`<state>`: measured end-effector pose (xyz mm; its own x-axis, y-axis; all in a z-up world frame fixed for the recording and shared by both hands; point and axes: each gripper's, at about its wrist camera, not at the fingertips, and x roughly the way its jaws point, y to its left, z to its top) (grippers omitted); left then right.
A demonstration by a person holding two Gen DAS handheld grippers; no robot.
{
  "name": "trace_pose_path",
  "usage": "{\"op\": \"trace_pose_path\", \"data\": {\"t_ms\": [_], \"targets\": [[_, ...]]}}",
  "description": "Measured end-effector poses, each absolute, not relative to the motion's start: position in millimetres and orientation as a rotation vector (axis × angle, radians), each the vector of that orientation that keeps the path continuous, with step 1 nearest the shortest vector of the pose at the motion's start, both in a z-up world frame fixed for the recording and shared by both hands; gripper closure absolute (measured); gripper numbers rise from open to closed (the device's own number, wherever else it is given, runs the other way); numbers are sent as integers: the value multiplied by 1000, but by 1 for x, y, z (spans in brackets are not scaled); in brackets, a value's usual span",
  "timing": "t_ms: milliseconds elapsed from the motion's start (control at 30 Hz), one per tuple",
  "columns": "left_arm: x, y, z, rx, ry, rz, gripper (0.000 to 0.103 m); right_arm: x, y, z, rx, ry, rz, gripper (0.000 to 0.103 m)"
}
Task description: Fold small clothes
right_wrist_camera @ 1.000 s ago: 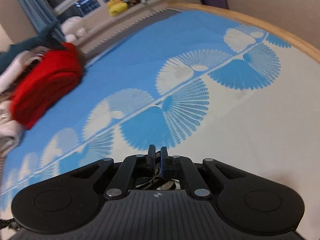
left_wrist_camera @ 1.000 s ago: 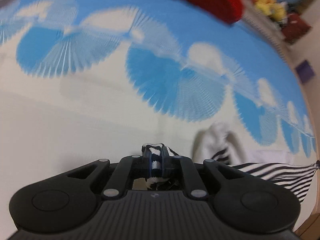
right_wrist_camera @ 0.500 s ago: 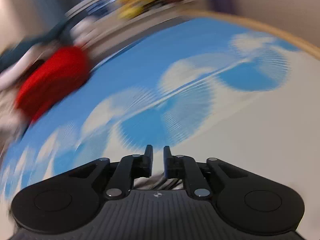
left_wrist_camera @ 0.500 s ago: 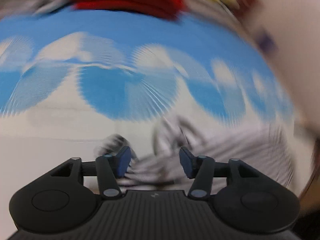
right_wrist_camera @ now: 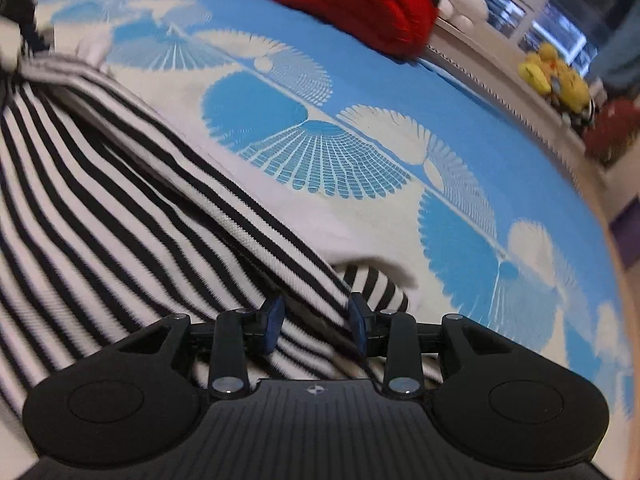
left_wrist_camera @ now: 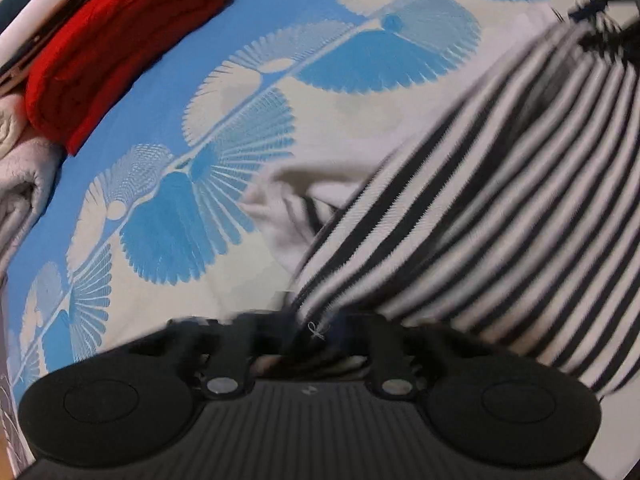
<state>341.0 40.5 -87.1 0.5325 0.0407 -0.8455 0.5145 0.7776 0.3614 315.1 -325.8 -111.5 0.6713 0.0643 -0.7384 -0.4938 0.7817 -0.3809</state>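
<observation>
The striped top (right_wrist_camera: 120, 216) is a soft ribbed knit, matt black-and-white, with a tighter rib along its hem. Under it, the blue and cream cloth (right_wrist_camera: 360, 80) looks like smooth flat-woven cotton, printed, no sheen. The red bundle (left_wrist_camera: 116, 36) up at 11 o'clock in the left wrist view is a chunky, fuzzy knit. Both gripper bodies are matt black plastic with ridged tops and shiny metal pins.

The left claw (left_wrist_camera: 316, 332) is a dark blur, and the striped shirt (left_wrist_camera: 500, 216) hides its tips.
</observation>
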Motion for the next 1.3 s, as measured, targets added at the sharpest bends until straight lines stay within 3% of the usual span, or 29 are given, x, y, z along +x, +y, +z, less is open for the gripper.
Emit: {"op": "trace_pose_path", "data": {"t_ms": [100,167,267,333,367,400,500,533,667,800,900,1033,1100,1167,1300], "targets": [[356,52,-65,529,937,-265,93,332,-321,-116,-612,785,309,68],[368,58,-58,436,924,-246,93,341,-320,-115,-604,795,317,88],[383,58,-55,369,916,-210,93,350,-325,-97,-526,760,295,96],[392,57,-57,344,926,-180,87,358,-328,-88,-476,719,240,97],[395,58,-58,331,932,-155,78,362,-328,-87,-467,712,212,96],[400,62,-59,314,938,-120,66,365,-327,-87,-466,709,174,94],[408,84,-53,183,954,-26,57,373,-329,-90,-483,723,60,63],[409,93,-50,130,960,-5,57,374,-332,-90,-478,725,29,60],[406,117,-36,66,908,97,60,372,-367,-81,-464,706,-172,61],[401,128,-36,-69,960,-22,60,352,-427,-55,-89,694,-135,61],[391,114,-39,-104,999,-203,59,327,-434,-50,35,733,138,61],[375,88,-76,-51,1178,-495,58,302,-426,-80,15,948,412,62],[362,78,-108,165,1286,-483,57,295,-426,-108,-75,1089,391,62],[357,85,-109,190,1283,-438,52,288,-435,-114,-144,1099,311,51],[342,101,-70,79,1182,-433,53,275,-459,-84,-13,1026,269,54]]}}
